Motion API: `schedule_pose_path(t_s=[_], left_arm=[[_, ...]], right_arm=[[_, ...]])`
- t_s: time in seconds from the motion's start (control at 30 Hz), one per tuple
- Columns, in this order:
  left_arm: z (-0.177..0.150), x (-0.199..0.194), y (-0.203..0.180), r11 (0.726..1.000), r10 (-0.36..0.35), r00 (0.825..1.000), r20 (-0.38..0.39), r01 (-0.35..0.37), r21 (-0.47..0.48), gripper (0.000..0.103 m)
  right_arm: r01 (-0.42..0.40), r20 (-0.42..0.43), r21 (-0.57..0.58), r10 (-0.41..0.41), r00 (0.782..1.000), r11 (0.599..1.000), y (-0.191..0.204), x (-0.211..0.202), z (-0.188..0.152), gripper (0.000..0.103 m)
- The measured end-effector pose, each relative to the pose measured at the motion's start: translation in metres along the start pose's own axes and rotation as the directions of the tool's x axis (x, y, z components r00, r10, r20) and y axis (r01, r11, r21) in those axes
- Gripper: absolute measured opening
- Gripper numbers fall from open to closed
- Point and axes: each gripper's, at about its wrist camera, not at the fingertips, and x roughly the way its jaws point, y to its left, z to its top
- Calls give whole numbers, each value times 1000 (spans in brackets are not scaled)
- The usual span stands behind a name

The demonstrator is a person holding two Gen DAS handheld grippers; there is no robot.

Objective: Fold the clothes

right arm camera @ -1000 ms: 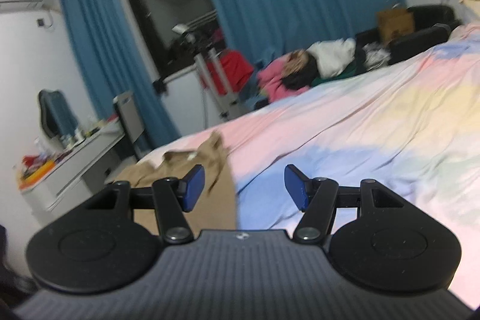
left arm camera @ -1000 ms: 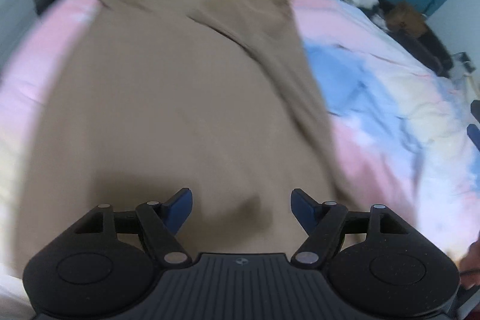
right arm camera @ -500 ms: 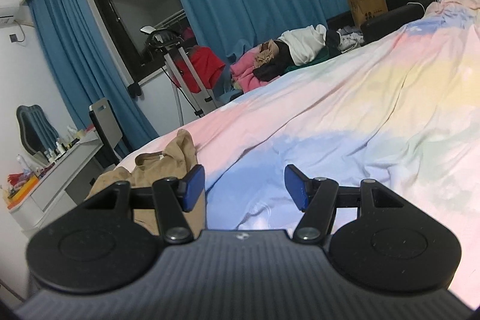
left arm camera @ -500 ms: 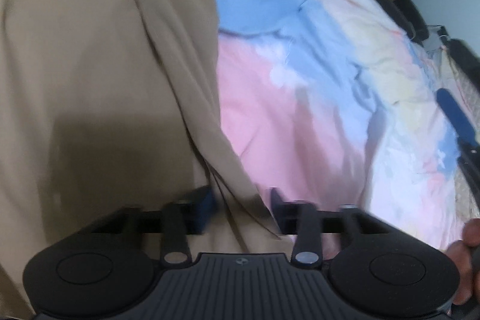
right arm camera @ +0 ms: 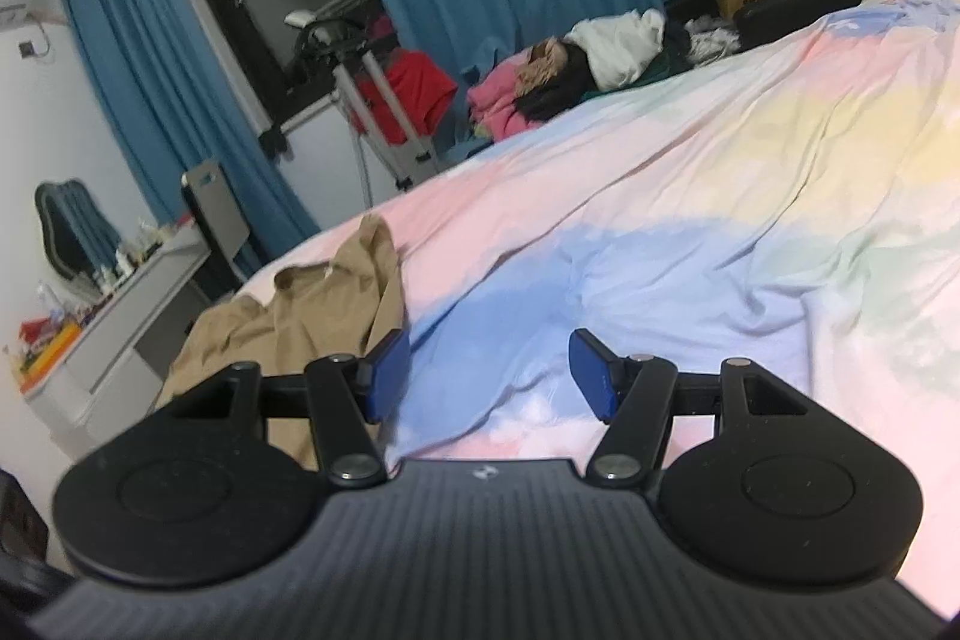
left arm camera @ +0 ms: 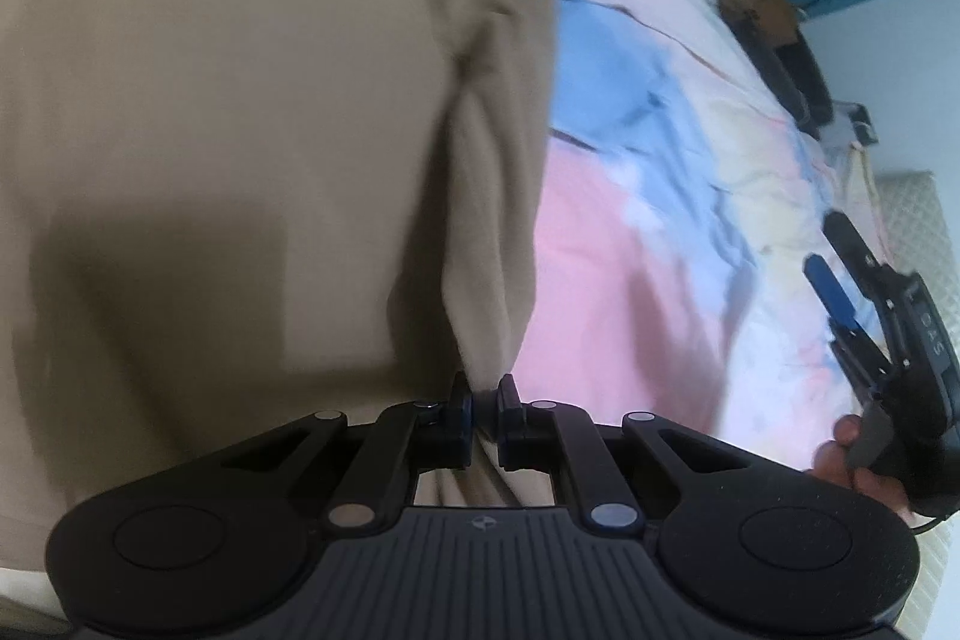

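Two tools are in my hands, and only one has cloth. In the left wrist view the tan shirt [left arm camera: 228, 112] fills the left and centre of the frame, spread on the bed [left arm camera: 612, 244] with its pastel cover. At bottom centre my left tool [left arm camera: 483, 403] has just been closing and now pinches a raised ridge along the shirt's right side edge. At far right my right tool [left arm camera: 840, 304] hangs over the cover, jaws wide, gripping nothing.

From the right wrist view, the shirt sits lower left, its collar end bunched toward the dresser [right arm camera: 120, 304]; bare cover shows between the blue pads.

I judge this the grasp before a fold. Next, my right tool needs a matching hold further along that edge.
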Motion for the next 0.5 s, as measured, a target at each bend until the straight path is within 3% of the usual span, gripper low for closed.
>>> schedule_pose_path(t_s=[0.17,0.3,0.37,0.5], left_arm=[[0,2,27,999,-28,1000,12,28,30,8],[-1,10,49,998,-69,997,28,69,-7,10],[0,10,57,997,-78,996,49,79,-18,10],[-1,-9,56,998,-46,988,148,41,37,10]], right_arm=[[-140,-168,-39,131,977,989,20,18,-15,62],[-253,-326,-41,227,918,967,41,28,-37,62],[-269,-386,-64,225,895,961,53,30,-53,62],[-219,-439,-154,132,889,964,76,36,-75,62]])
